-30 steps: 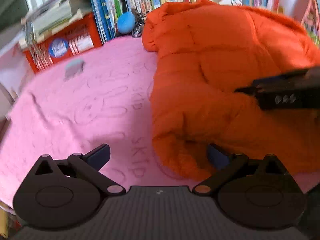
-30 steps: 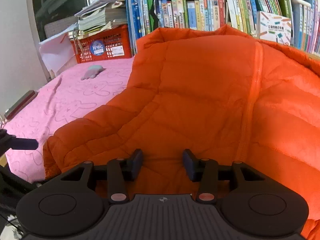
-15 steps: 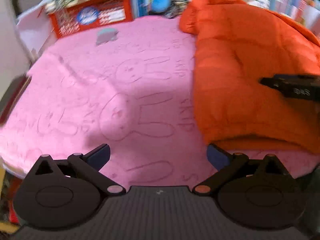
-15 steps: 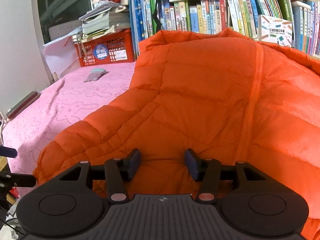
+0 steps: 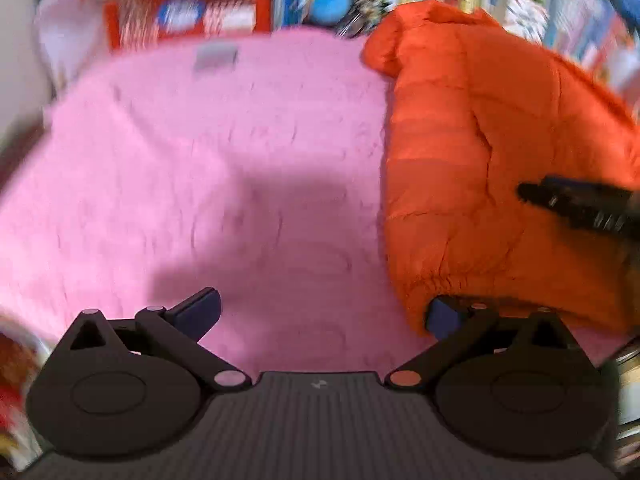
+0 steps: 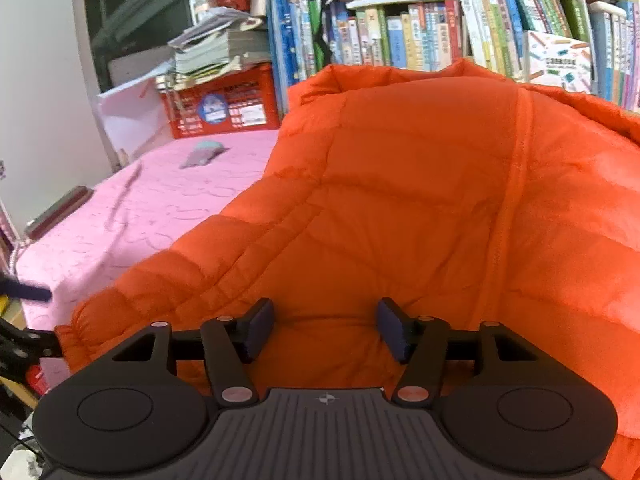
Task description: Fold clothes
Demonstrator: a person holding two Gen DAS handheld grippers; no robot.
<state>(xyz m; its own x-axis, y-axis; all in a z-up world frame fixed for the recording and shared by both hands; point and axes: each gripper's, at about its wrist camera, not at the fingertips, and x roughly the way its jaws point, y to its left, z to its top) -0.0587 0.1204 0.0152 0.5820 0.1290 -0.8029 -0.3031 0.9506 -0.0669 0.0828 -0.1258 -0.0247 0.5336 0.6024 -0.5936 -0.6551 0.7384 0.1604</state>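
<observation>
Right gripper point(image 6: 326, 330) is opening, pads clear of the jacket point(image 6: 400, 208) beneath. Left gripper point(image 5: 320, 314) is standing wide apart over the pink cover point(image 5: 200, 160), right pad beside the jacket's cuff. Jacket is lying against the books point(image 6: 400, 32).

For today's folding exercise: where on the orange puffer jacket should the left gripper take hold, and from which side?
Grip the elastic sleeve cuff of the orange puffer jacket. It lies at the jacket's near corner on the pink blanket, a thin gathered edge. Approach from the bare blanket side with the left gripper.
</observation>
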